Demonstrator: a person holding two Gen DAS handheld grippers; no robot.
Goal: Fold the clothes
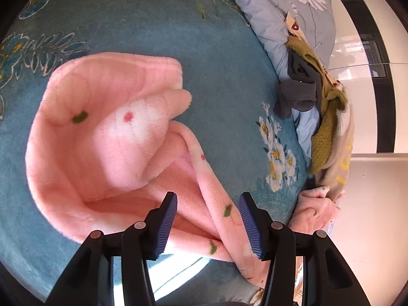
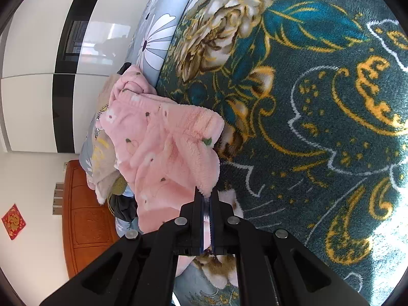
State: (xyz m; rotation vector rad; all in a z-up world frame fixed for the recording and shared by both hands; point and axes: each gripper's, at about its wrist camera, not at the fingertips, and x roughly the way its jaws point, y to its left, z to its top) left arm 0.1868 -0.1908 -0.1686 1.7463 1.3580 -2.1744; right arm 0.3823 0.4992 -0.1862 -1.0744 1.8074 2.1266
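Left gripper (image 1: 207,219): jaws apart, straddling a folded ridge of the pink fleece garment (image 1: 102,137) without clamping it. Garment spread loosely, with white patches and small green and red marks, lying on the teal floral blanket (image 1: 224,81) that covers the bed. Beyond it, at the bed's edge: a light-blue daisy-print quilt (image 1: 293,12), a dark grey garment (image 1: 298,91), an olive knit piece (image 1: 329,127) and a beige item with yellow lettering (image 1: 341,158), heaped together. Past the edge: glossy white wardrobe doors (image 1: 357,48) with a black vertical band.

Right gripper (image 2: 209,204): jaws together, clamped on a corner of a second pink fleece garment (image 2: 163,153). Garment hanging bunched from the grip, draped toward the clothes heap at the bed's edge. Teal blanket (image 2: 318,114) with gold scrolls and large cream flowers filling the right of the view. Left of the view: white wardrobe (image 2: 28,76) with black stripe, a wooden cabinet (image 2: 84,216), a red square wall decoration (image 2: 13,221).
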